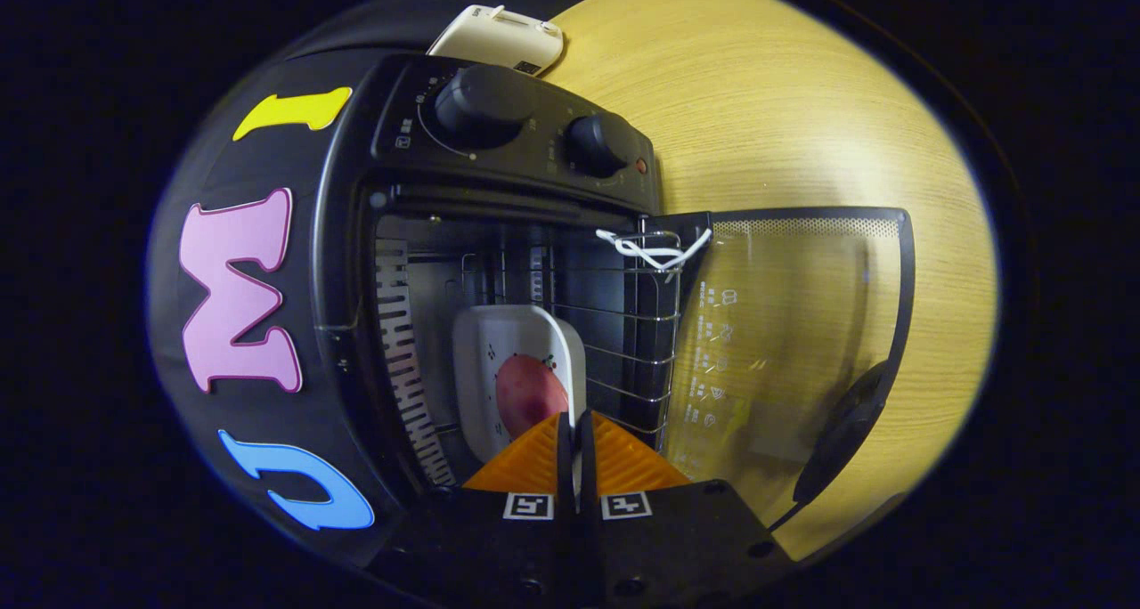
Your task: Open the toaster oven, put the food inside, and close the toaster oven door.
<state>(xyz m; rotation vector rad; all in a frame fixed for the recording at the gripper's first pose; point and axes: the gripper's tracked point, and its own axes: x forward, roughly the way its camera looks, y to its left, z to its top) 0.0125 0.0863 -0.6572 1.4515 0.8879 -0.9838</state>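
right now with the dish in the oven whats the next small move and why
Probably let go of the white dish and back out. It already sits on the wire rack inside the toaster oven with the reddish food on it, and the tool looks pinched on its near rim. The glass door hangs fully open, so closing it comes next.

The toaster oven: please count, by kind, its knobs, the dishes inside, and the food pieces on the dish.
Knobs: 2 (large, small)
White dish: 1, its rim pinched in the claw
Red food piece: 1
Total: 4
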